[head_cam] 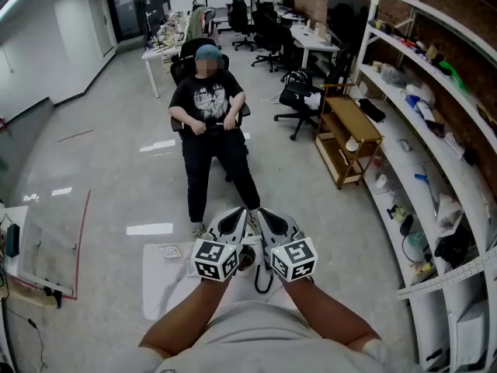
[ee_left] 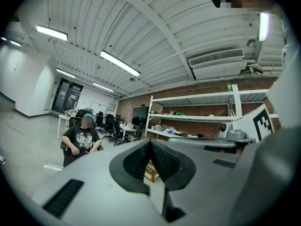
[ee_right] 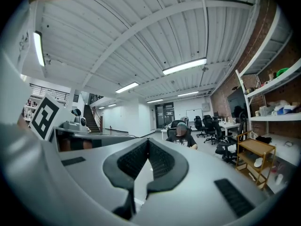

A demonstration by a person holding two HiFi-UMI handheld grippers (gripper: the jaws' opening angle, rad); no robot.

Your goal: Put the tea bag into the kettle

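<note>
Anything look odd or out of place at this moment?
Yes: the left tongs and right tongs sit side by side, level, jaws together on nothing, aimed across the room at a seated person. No tea bag or kettle can be made out; the white table below is partly hidden behind them.

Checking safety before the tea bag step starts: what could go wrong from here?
1. The grey left gripper and grey right gripper are held up close side by side, both shut and empty; they could knock together.
2. Both gripper views look out across the room, not at the white tabletop below, so a reach down would start blind.
3. A seated person in a black T-shirt sits ahead, in their line.
</note>
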